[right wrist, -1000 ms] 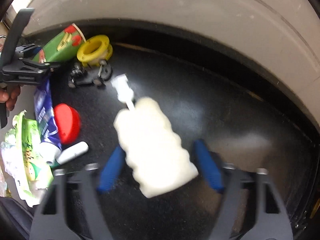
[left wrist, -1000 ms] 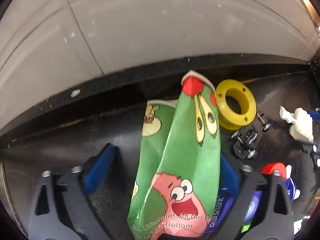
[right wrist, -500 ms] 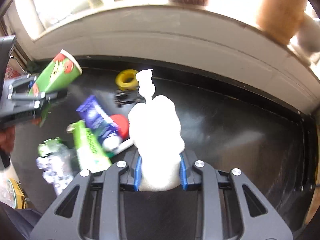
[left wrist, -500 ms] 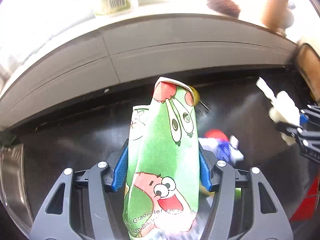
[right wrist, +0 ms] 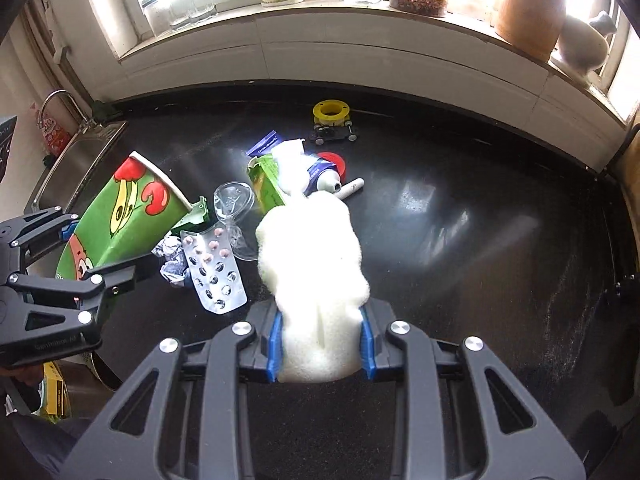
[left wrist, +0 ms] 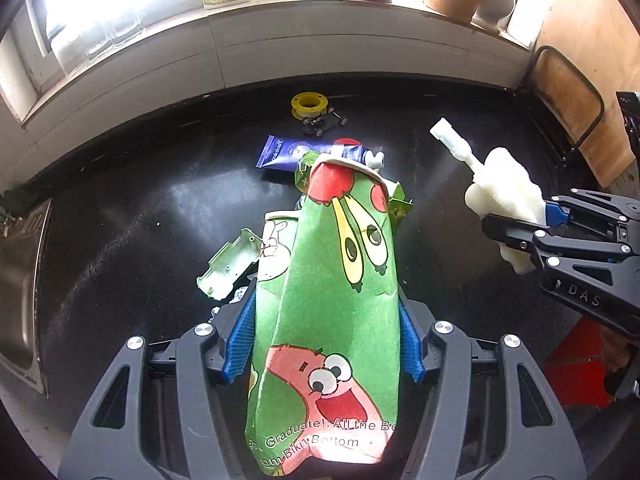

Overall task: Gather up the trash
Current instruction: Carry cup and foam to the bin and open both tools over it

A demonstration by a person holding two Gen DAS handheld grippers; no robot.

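A crushed green paper cup (left wrist: 336,280) printed with cartoon figures is clamped between the blue pads (left wrist: 240,336) of the left hand-held gripper (left wrist: 324,340), raised clear of the black counter (left wrist: 140,208). A lumpy white foam brush (right wrist: 312,248) with a white plastic handle is pinched between the pads of the right hand-held gripper (right wrist: 320,344), likewise held above the counter. In the left wrist view the right hand-held gripper and its brush are seen at 3 o'clock of the cup.

More litter is left lying on the counter. In the right wrist view a blister pack of pills (right wrist: 214,272) is seen at 9 o'clock of the brush, with crumpled foil (right wrist: 172,260) touching its left edge and a clear plastic lid (right wrist: 234,198) just beyond it. A green carton (right wrist: 266,188), a blue toothpaste tube (right wrist: 320,172) and a red cap (right wrist: 334,160) are bunched at 12 o'clock of the brush. Farther back, near the wall, a yellow spool (right wrist: 331,112) is seen with a small wheeled chassis (right wrist: 336,133) just in front of it. A steel sink (right wrist: 76,160) is set into the counter at 10 o'clock, and jars are lined along the bright windowsill (right wrist: 360,12)
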